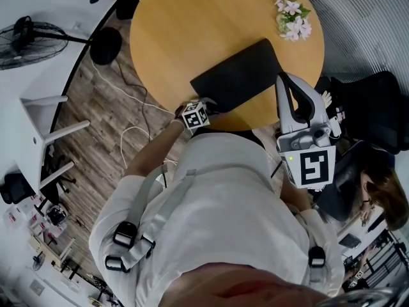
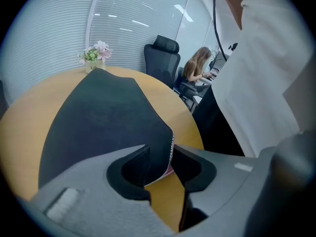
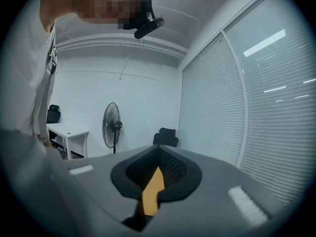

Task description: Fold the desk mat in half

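Left claw [image 2: 160, 151] jaws apart, mat [image 2: 103, 117] corner loose between them, table [image 2: 19, 127] beneath. Likely release step, fold apparently laid. Next: withdraw claw without dragging corner. Right claw [image 3: 157, 154] closed, empty.

Room inventory:
- Surface [image 1: 166, 37]: round, light wood top, at the centre of the head view.
- Floor [image 1: 96, 126]: grey-brown wood planks, with a white cable [image 1: 128, 133] trailing across them.
- Pedestal fan [image 3: 112, 125]: black, standing against the white wall [image 3: 133, 98].
- Side desk [image 3: 66, 132]: white, just beside the fan.
- Window wall [image 3: 217, 93]: curved, covered floor to ceiling by pale horizontal blinds.
- Ceiling lights [image 3: 264, 42]: long bright strips reflected in the blinds.
- Office chair [image 2: 163, 58]: black, high-backed, behind the surface.
- Seated person [image 2: 197, 68]: at a workstation beyond the chair.
- Flower pot [image 1: 292, 19]: small, pink blooms, near the far rim.
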`<state>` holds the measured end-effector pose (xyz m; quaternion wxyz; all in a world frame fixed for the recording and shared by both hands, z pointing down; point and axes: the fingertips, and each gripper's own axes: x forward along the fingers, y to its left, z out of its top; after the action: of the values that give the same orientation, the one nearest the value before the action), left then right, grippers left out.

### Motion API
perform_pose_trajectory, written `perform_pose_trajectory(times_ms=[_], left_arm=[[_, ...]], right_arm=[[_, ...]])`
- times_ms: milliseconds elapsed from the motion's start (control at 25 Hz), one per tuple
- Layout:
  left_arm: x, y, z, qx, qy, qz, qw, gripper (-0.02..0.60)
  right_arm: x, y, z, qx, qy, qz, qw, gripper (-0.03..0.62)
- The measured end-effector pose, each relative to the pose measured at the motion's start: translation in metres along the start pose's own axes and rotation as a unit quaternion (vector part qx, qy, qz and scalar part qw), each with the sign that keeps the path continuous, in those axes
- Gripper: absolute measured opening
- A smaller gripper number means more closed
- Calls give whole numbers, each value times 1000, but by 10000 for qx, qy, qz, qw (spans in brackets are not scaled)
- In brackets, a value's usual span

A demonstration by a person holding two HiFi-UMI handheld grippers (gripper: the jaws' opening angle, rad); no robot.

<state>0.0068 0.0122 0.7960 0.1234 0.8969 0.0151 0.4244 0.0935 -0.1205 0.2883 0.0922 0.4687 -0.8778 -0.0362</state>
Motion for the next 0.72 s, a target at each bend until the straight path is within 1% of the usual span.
perform_pose_trajectory(times_ms=[160,240,480,600,720], left_arm=[[-1,-2,2,-35,-62,-60,10000,144],[-4,-2,3,-133,-122,-75,9998,144],[-22,0,22,-503,-611,35,9969,150],[-35,5,36,-563,-854,174,9946,147],[-47,17,51,-612,-1128,422,9908,136]], right_arm=[[0,1,-3,-17,25,35,10000,5],[-1,2,-2,-22,23,34,10000,5],[-3,2,0,-42,-11,17,10000,5],[-4,3,2,-60,-19,15,10000,5],[-4,4,0,-76,23,24,10000,5]])
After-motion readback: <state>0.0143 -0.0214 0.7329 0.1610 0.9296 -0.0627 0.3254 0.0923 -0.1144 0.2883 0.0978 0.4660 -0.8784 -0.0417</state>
